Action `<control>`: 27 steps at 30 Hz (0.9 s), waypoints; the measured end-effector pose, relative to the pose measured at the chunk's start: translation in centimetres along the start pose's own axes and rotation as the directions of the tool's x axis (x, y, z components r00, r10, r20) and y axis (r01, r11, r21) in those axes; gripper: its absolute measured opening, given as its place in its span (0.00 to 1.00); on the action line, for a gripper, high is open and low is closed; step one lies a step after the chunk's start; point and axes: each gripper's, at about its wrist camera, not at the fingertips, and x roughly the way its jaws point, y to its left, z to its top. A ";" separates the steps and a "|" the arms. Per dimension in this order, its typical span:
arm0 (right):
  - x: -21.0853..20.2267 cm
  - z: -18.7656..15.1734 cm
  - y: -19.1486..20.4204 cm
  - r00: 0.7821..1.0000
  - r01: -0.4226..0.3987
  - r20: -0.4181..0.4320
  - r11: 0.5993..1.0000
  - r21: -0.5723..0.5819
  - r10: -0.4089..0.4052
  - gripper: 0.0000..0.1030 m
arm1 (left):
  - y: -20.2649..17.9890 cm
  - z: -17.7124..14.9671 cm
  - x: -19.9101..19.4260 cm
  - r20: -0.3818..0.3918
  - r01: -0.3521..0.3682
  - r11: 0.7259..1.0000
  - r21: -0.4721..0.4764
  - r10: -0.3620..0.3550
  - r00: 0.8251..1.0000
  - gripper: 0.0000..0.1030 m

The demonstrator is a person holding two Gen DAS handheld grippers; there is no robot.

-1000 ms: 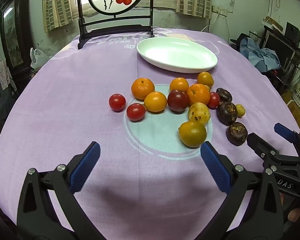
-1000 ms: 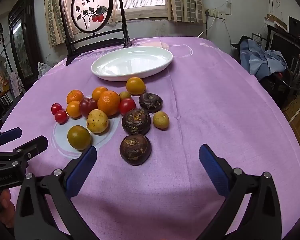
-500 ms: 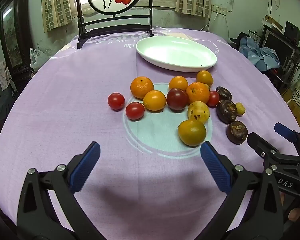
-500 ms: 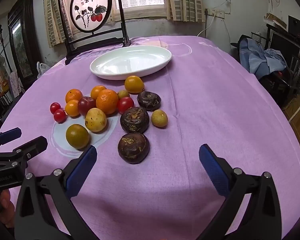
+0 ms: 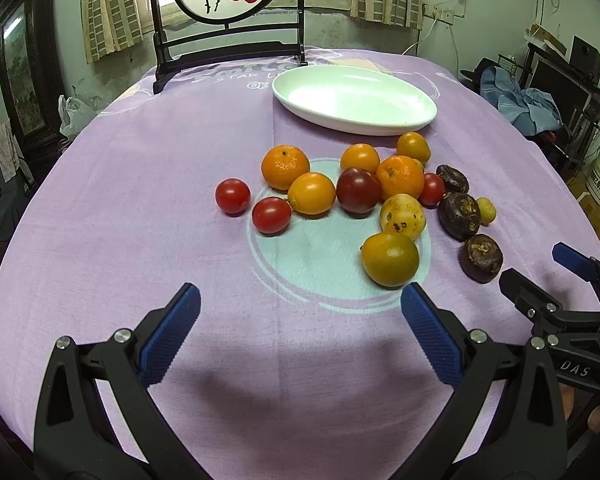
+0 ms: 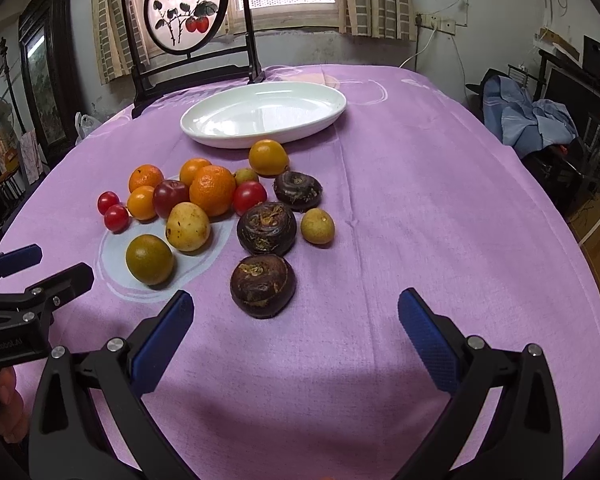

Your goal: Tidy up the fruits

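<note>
While both the left tongs (image 5: 300,320) and right tongs (image 6: 296,324) are held spread and empty above the tabletop (image 5: 120,200), no fruit is yet gathered, so the nearest dark fruit (image 6: 263,285) must likely be straddled, pinched and carried to the white dish (image 6: 300,128)

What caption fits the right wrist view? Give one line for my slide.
Open right gripper faces loose fruit on a purple cloth, white plate empty beyond.

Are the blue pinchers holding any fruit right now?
No. The left gripper and right gripper are both open and empty; all fruit lies on the tablecloth.
</note>
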 end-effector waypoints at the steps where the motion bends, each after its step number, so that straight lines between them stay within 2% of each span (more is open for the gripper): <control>1: 0.2 0.1 0.0 1.000 -0.001 -0.010 1.000 -0.004 0.001 0.99 | 0.1 0.0 0.0 0.000 0.001 1.000 0.001 -0.001 1.000 0.98; 10: 2.7 0.7 1.1 0.994 -0.025 -0.109 0.998 -0.060 0.019 0.98 | 1.5 -0.1 0.9 -0.024 -0.007 1.000 -0.006 0.007 1.000 0.98; 12: 3.3 1.0 1.6 0.992 -0.025 -0.125 0.996 -0.080 0.015 0.80 | 1.7 -0.1 1.1 -0.029 -0.003 1.000 -0.005 0.003 1.000 0.98; 13: 3.7 1.0 1.8 0.990 -0.044 -0.138 0.996 -0.081 0.032 0.67 | 1.7 -0.1 1.2 -0.032 0.000 1.000 -0.004 -0.001 0.999 0.98; 14: 4.2 1.1 1.9 0.987 -0.046 -0.156 0.995 -0.085 0.032 0.64 | 1.7 0.0 1.3 -0.036 0.009 1.000 -0.004 -0.009 0.999 0.98; 18: 4.5 1.2 2.3 0.987 -0.046 -0.159 0.992 -0.121 0.026 0.62 | 1.3 0.2 2.0 -0.056 0.038 0.999 0.004 -0.038 0.998 0.98; 20: 4.3 1.2 2.3 0.988 -0.057 -0.151 0.990 -0.131 0.037 0.47 | 0.5 0.3 2.5 -0.077 0.057 0.998 0.015 -0.056 0.995 0.98; 22: 4.2 1.1 2.1 0.988 -0.065 -0.147 0.989 -0.134 0.045 0.42 | -0.1 0.5 2.8 -0.084 0.071 0.997 0.024 -0.068 0.994 0.98; 27: 3.7 0.9 0.9 0.986 -0.112 -0.136 0.988 -0.102 0.098 0.41 | -2.4 0.8 3.1 -0.090 0.094 0.993 0.072 -0.087 0.992 0.98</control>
